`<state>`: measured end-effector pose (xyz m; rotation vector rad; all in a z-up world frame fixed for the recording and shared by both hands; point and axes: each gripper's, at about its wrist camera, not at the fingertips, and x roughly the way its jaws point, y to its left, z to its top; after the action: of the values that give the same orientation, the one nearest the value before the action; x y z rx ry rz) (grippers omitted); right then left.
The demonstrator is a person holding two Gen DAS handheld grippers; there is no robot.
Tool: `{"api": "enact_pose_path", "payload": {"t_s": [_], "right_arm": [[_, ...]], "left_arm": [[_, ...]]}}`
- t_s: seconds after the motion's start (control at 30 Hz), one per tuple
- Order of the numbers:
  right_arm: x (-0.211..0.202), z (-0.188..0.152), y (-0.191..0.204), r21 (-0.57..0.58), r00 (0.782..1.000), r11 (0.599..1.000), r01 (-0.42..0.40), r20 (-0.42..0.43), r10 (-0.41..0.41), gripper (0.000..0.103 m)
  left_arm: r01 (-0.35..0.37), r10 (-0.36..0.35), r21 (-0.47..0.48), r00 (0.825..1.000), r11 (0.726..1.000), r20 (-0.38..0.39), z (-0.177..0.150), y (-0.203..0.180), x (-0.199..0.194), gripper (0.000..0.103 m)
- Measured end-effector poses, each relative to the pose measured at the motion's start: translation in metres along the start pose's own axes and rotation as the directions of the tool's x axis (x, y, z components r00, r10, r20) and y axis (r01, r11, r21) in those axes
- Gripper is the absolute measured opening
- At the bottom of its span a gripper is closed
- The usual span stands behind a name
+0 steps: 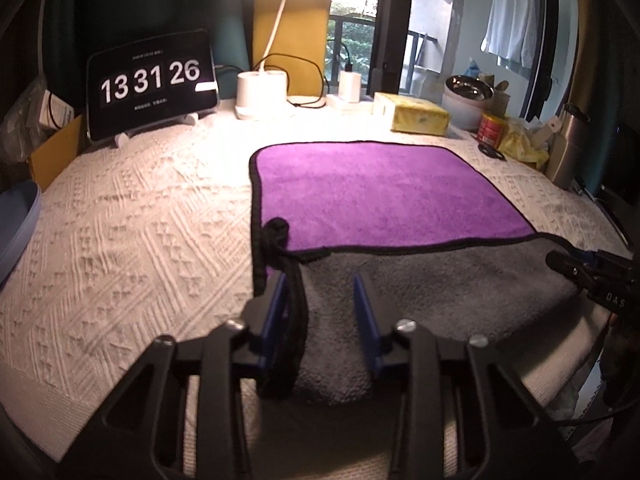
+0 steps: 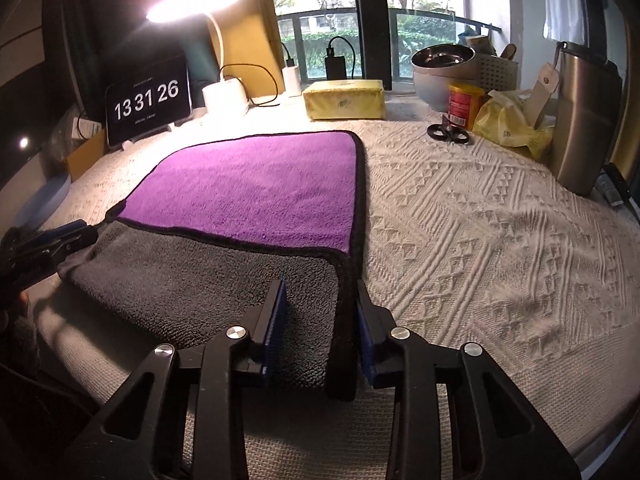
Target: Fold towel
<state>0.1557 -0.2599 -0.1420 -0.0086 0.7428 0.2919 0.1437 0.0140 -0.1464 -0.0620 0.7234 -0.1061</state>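
Note:
A towel, purple on one face and grey on the other with a black hem, lies on the white textured cloth; its near part is turned over, grey side up. It also shows in the right wrist view. My left gripper is open with its jaws either side of the towel's near-left corner, the black hem between them. My right gripper is open around the near-right corner. Each gripper shows at the edge of the other's view.
A tablet clock and a lamp base stand at the back. A yellow pack, red can, scissors, bowls and a steel flask crowd the back right. A blue bowl sits far left.

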Motion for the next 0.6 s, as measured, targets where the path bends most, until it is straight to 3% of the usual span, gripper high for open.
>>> {"api": "enact_pose_path", "payload": {"t_s": [0.07,0.2,0.6], "right_arm": [[0.0,0.0,0.0,0.0,1.0,1.0,-0.001,0.007,0.001,0.021],[-0.004,0.0,0.0,-0.006,1.0,1.0,0.009,0.027,-0.009,0.009],[-0.032,0.015,0.01,-0.073,0.989,0.996,0.048,0.146,-0.037,0.008]], "left_arm": [[-0.009,0.009,-0.009,1.0,1.0,-0.003,-0.001,0.002,0.002,0.02],[-0.013,0.013,-0.015,1.0,1.0,0.003,-0.001,0.003,-0.002,0.01],[0.051,-0.05,-0.021,0.997,0.998,0.061,0.009,0.002,-0.025,0.006]]}}
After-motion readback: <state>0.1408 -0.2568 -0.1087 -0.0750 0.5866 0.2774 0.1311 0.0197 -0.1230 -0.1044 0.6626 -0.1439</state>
